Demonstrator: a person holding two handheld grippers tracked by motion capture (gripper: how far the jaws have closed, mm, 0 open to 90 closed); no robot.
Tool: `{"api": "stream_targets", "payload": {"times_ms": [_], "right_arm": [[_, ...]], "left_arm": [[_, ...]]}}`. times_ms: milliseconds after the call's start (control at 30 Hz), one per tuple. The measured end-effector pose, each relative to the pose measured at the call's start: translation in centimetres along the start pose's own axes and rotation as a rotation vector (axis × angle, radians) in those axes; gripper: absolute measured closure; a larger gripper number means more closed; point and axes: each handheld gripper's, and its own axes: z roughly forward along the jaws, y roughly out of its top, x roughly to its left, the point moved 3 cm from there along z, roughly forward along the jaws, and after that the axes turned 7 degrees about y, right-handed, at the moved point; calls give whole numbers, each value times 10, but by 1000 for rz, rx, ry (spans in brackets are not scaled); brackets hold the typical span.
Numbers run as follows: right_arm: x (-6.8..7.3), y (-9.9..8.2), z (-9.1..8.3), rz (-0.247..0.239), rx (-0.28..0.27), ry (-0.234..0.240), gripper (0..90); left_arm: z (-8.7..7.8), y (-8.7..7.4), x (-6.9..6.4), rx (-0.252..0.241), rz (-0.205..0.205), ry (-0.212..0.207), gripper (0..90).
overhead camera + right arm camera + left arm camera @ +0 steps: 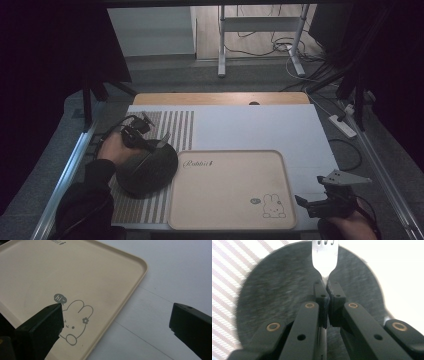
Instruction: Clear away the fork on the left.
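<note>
The left hand-held gripper (pixel 327 287) has its jaws pinched tight on the handle of a silver metal fork (pixel 325 255), whose tines point toward the top of the left gripper view. In the high view this hand-held gripper (pixel 159 145) sits at the left of the frame, carrying the fork (pixel 161 142) over a round dark grey stone-look plate (pixel 147 167). The plate (pixel 274 297) lies on a grey-and-white striped placemat (pixel 175 125), its right edge just beside the left rim of the beige rounded plastic tray with a rabbit drawing (pixel 232 152).

The step in hand looks like carrying the fork to a resting spot, on the plate or toward the tray. Next, it calls for lowering the fork level and opening the jaws only once it rests flat.

The right hand-held gripper (pixel 312 202), at the lower right of the high view, has its jaws spread wide with nothing between them; in the right gripper view it (pixel 115 322) hovers by the tray's rabbit corner (pixel 140 272).

Room is ample: the tray's bed is bare, and the white worktop (pixel 260 125) beyond it is free. The tray's raised rim is the one edge the fork could catch.
</note>
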Motion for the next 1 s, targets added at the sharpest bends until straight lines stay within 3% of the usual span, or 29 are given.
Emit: {"api": "stream_targets", "payload": {"times_ms": [167,233,433,533,633,1000], "right_arm": [[0,0,0,-4,1,1,0],[1,0,0,-4,1,2,0],[1,0,0,-5,1,4,0],[1,0,0,-6,1,4,0],[1,0,1,-6,4,5,0],[0,0,1,-8,0,9,0]], "left_arm": [[5,5,-31,2,16,-21,868],[6,6,-43,9,22,-9,868],[12,8,-71,-4,6,-38,868],[18,12,-88,15,32,-16,868],[24,17,-103,16,36,-38,868],[46,31,-132,66,10,-71,868]]}}
